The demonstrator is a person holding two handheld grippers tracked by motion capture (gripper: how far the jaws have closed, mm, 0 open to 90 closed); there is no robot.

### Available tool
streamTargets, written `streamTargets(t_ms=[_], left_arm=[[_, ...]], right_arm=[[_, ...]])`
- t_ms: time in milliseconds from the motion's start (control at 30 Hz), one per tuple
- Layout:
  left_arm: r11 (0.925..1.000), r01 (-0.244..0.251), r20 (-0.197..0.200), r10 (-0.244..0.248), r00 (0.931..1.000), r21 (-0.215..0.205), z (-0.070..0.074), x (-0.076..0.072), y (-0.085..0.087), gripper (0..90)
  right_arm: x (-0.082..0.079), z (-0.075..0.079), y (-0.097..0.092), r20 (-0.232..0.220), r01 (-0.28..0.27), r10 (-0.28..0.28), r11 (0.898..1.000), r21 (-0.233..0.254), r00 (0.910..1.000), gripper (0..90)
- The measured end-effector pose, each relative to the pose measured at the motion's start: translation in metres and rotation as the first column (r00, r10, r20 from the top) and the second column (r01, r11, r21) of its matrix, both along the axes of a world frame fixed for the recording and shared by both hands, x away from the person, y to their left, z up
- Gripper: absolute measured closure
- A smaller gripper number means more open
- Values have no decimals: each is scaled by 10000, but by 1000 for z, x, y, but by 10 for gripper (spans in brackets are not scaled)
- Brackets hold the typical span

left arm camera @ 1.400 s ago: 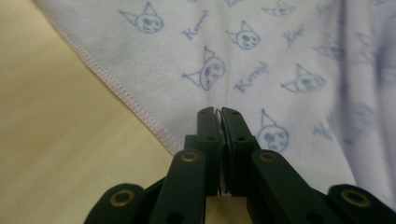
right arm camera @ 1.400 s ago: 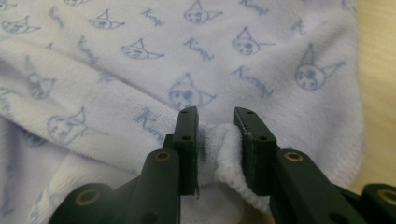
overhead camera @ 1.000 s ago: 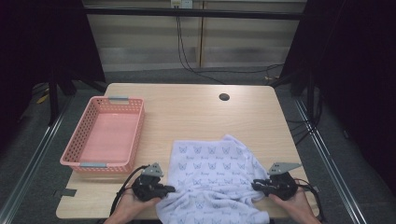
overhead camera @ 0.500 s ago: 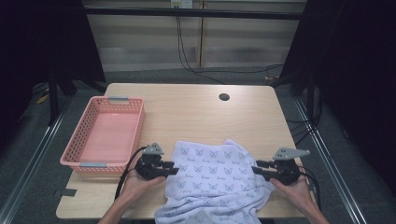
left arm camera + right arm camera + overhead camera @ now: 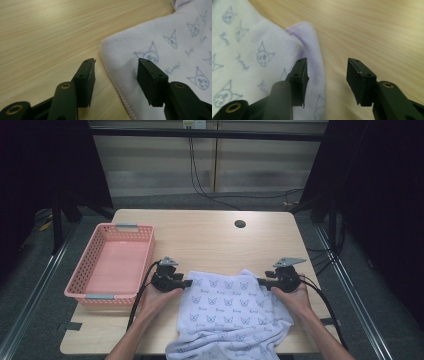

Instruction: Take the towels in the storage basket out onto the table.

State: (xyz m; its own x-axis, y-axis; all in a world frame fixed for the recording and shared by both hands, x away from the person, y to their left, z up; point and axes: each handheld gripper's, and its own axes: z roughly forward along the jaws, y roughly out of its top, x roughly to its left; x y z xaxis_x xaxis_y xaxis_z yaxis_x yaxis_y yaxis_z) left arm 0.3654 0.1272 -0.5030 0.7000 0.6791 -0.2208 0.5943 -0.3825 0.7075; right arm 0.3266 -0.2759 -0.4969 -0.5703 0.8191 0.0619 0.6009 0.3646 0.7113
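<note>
1. A wooden table (image 5: 210,235) is seen from above, with a person's two forearms entering from the near edge.
2. A pale lilac towel (image 5: 230,315), printed with small blue cat-like heads, lies on the near middle of the table; its near part hangs over the near edge.
3. The left gripper (image 5: 189,283) is held at the towel's far left corner, pointing right toward the cloth.
4. In the left gripper view, the jaws are seen standing apart, having just been opening; the towel's hemmed corner (image 5: 117,67) lies flat on the table between them, and no pad presses on it.
5. The right gripper (image 5: 260,281) is held at the towel's far right corner, pointing left toward the cloth.
6. In the right gripper view, its jaws are likewise apart, having just been opening; a folded-over edge of the towel (image 5: 312,50) lies under and just beside one jaw, while bare wood is seen between the pads. Nothing is clamped.
7. A pink plastic basket (image 5: 82,285) with grey handles stands at the left side of the table, just beside the left hand (image 5: 157,300), apart from the towel.
8. A small dark round hole (image 5: 240,224) is seen in the far part of the tabletop, well apart from the towel.
9. The right hand (image 5: 292,295) rests at the towel's right edge.
</note>
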Motion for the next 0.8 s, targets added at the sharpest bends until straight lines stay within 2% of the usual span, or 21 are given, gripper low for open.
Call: streamTargets(t_ms=[33, 67, 133, 167, 200, 233, 300, 333, 367, 400, 433, 500, 533, 567, 600, 633, 667, 700, 733, 767, 800], left_arm=[[9995, 307, -116, -308, 9995, -69, 0, 1, -1, 513], [9990, 400, -195, -404, 9990, -199, -1, 2, -3, 556], [9945, 1036, -241, -1040, 9943, -180, -1, 0, -9, 734], [9929, 1167, -182, -1171, 9930, -215, 0, -2, -11, 814], [9914, 1274, -35, -1276, 9918, -283, 2, -4, -12, 854], [9902, 1295, 71, -1293, 9916, -515, 6, -5, -11, 863], [9884, 1116, 633, -1055, 9924, -1032, 21, -9, -8, 866], [9855, 1128, 845, -1026, 9911, -1268, 29, -11, -5, 867], [9854, 1173, 1218, -1023, 9873, -1231, 39, -13, -5, 867], [9845, 1319, 1657, -1118, 9798, -1156, 52, -17, -5, 867], [9839, 1329, 1863, -1093, 9764, -1192, 60, -20, -5, 867], [9775, 1684, 2484, -1330, 9595, -1271, 80, -30, -8, 867], [9747, 1950, 2790, -1582, 9472, -1095, 89, -39, -13, 867], [9714, 2190, 2880, -1846, 9397, -919, 92, -44, -16, 866], [9642, 2577, 2863, -2300, 9301, -626, 92, -54, -23, 864], [9606, 2750, 2850, -2525, 9247, -411, 90, -60, -27, 862], [9464, 3226, 2507, -3083, 9177, -170, 81, -69, -34, 862], [9402, 3405, 2309, -3321, 9145, 38, 74, -74, -38, 862], [9364, 3500, 2016, -3475, 9158, 245, 63, -81, -43, 862], [9203, 3898, 1502, -3903, 9083, 343, 48, -87, -47, 861], [9119, 4078, 1285, -4103, 9029, 458, 39, -91, -49, 859]], right_arm=[[0, -2, 2, -75, -26, 26, 10000, -34, 10000, 539], [-1, -4, 4, -137, -219, 219, 9998, 20, 9997, 602], [-2, -6, 6, -255, -549, 557, 9981, 296, 9981, 748], [-2, -5, 7, -280, -579, 588, 9979, 299, 9979, 808], [-3, -3, 7, -235, -550, 556, 9981, 264, 9982, 858], [-4, -1, 5, -200, -529, 538, 9976, 439, 9984, 874], [-6, 10, 1, 220, -290, 279, 9982, 515, 9994, 879], [-8, 17, -3, 475, -139, 106, 9974, 709, 9988, 879], [-9, 25, -7, 746, -2, -63, 9963, 863, 9972, 880], [-11, 33, -11, 1016, 182, -290, 9942, 1059, 9944, 879], [-14, 44, -15, 1291, 317, -474, 9921, 1213, 9905, 879], [-20, 59, -18, 1791, 350, -584, 9907, 1312, 9821, 877], [-25, 67, -19, 1970, 276, -568, 9886, 1483, 9787, 876], [-33, 74, -19, 2091, 36, -384, 9864, 1642, 9771, 874], [-38, 76, -18, 2145, -71, -293, 9859, 1673, 9763, 871], [-46, 75, -15, 2059, -172, -150, 9879, 1540, 9785, 869], [-51, 73, -14, 1975, -260, -14, 9903, 1362, 9803, 869], [-60, 65, -10, 1778, -401, 200, 9931, 1105, 9839, 869], [-64, 59, -8, 1550, -512, 351, 9936, 1009, 9873, 868], [-71, 49, -5, 1226, -622, 512, 9942, 876, 9911, 868], [-77, 38, -2, 809, -816, 753, 9937, 768, 9939, 868]])
